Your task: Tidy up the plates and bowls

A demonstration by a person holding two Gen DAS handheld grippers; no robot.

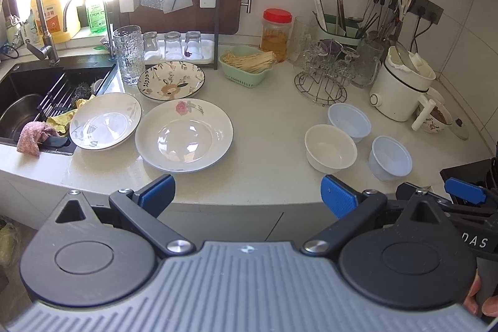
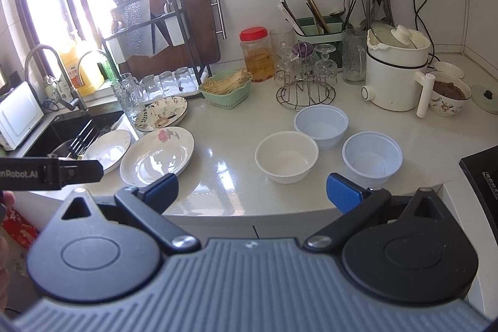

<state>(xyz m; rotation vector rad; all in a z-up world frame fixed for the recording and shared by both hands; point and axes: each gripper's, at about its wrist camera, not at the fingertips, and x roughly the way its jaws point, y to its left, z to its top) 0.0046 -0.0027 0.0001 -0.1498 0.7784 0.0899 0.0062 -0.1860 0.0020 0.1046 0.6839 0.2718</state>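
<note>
The left gripper hung wide open before the counter, the rose plate beyond its left finger, the cream bowl beyond its right.

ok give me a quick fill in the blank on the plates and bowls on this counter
1. The counter holds ___ empty small bowls in a cluster.
2. The cream bowl sits nearest the counter's ___ edge.
3. The plate with the pink flower lies ___ the sink and the bowls.
4. Both the left gripper and right gripper are ___.

Missing words: three; front; between; open
</note>
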